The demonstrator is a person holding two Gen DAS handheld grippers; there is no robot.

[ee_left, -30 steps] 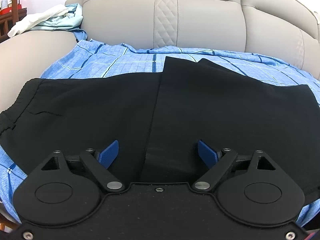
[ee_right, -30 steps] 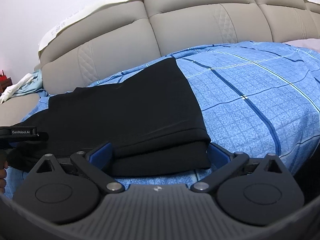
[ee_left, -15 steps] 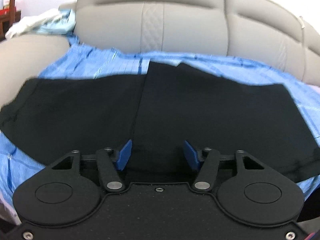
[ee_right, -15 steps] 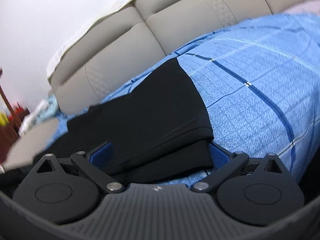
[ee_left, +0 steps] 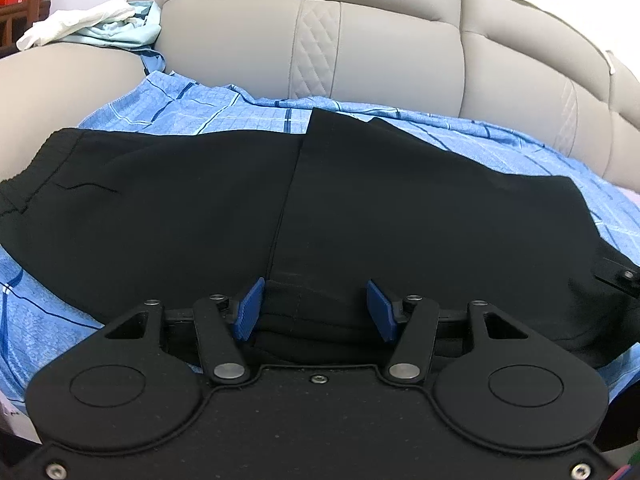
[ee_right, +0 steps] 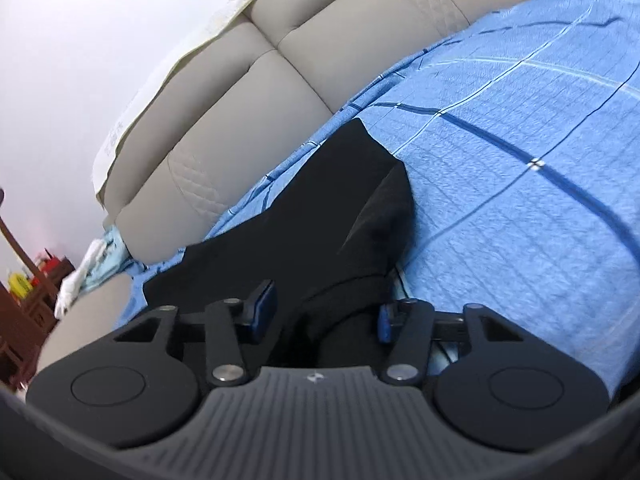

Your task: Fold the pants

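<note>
Lying across a blue checked sheet (ee_left: pixel 168 116) on a beige sofa (ee_left: pixel 248 44), the black pants (ee_left: pixel 168 216) are already doubled over, one layer's straight edge running from the back of the seat toward its front edge about midway along the garment. Their waistband end sits at the seat's left side, near the padded armrest (ee_left: pixel 60 72), while the folded end reaches toward the right. At the front edge of the seat, the left gripper (ee_left: pixel 316 306) has its blue pads (ee_left: pixel 249 309) about half apart with the near hem of the pants bunched between them; the cloth fills the gap, but whether the pads actually press on it I cannot tell for certain — the fabric does look gathered and lifted there. From the right wrist view, tilted hard to one side, the right gripper (ee_right: pixel 322 312) is closing, and a rumpled fold of the same black cloth (ee_right: pixel 320 208) rises between its fingers; the right pad (ee_right: pixel 385 322) seems to touch the fabric, the left pad (ee_right: pixel 262 306) stands a little clear of it. Part of that gripper's black frame (ee_left: pixel 618 276) shows at the right edge of the left view, resting by the garment's folded end. A heap of white and pale green clothes (ee_left: pixel 92 24) lies on top of the armrest at the sofa's back left corner, and wooden furniture (ee_right: pixel 20 312) stands beyond it.
</note>
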